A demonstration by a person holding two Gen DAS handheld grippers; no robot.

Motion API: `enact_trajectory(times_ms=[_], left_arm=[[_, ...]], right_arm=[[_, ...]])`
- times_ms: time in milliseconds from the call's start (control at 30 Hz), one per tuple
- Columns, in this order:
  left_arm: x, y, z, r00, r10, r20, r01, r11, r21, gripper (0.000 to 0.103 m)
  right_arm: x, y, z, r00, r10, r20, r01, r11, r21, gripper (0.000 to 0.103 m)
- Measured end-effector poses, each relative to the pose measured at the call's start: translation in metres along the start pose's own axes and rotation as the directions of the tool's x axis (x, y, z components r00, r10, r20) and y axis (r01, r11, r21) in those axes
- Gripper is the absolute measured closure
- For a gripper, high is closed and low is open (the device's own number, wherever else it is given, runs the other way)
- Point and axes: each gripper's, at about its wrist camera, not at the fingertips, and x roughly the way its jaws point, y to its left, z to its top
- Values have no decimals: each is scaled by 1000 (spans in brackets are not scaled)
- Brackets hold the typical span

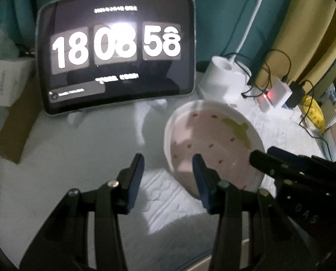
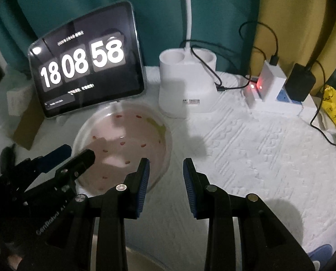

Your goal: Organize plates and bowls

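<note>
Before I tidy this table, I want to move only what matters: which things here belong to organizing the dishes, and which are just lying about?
Job: plate; left gripper and right gripper, both open and empty.

Lying about: tablet, lamp base, charger, cardboard box.

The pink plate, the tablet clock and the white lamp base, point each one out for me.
pink plate (image 2: 131, 135), right wrist view, bare centre of its pink face.
tablet clock (image 1: 116, 52), left wrist view, middle of the dark screen.
white lamp base (image 2: 186, 90), right wrist view, front wall below the two cups.
</note>
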Motion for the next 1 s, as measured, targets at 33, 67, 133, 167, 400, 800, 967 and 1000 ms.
enact_trajectory(times_ms=[33, 67, 133, 167, 400, 800, 967, 1000], left_arm=[[3, -1, 0, 1000, 2, -9, -2, 1000, 4, 57], [6, -2, 0, 1000, 3, -15, -3, 1000, 8, 57], [9, -3, 1, 1000, 7, -22, -6, 1000, 13, 57], [9, -4, 1, 1000, 10, -21, -9, 1000, 15, 57], [15, -9, -1, 1000, 1, -23, 0, 999, 54, 69], [10, -8, -5, 1000, 2, 4, -2, 999, 53, 80], [-1, -13, -7, 1000, 7, 22, -8, 998, 63, 80], [-4, -14, -7, 1000, 7, 28, -8, 998, 63, 80]], right_arm=[[5, 0, 1, 1000, -5, -10, 5, 1000, 9, 71], [9, -1, 1, 1000, -4, -19, 4, 1000, 16, 71], [17, -2, 0, 999, 10, -40, -9, 1000, 29, 71], [19, -2, 0, 999, 14, -46, -12, 999, 33, 71], [30, 3, 0, 998, 26, -62, -24, 999, 25, 83], [15, 6, -3, 999, 36, -33, -36, 999, -3, 86], [4, 5, -2, 999, 39, -6, -39, 999, 0, 87], [0, 4, -2, 999, 40, 1, -40, 999, 0, 87]])
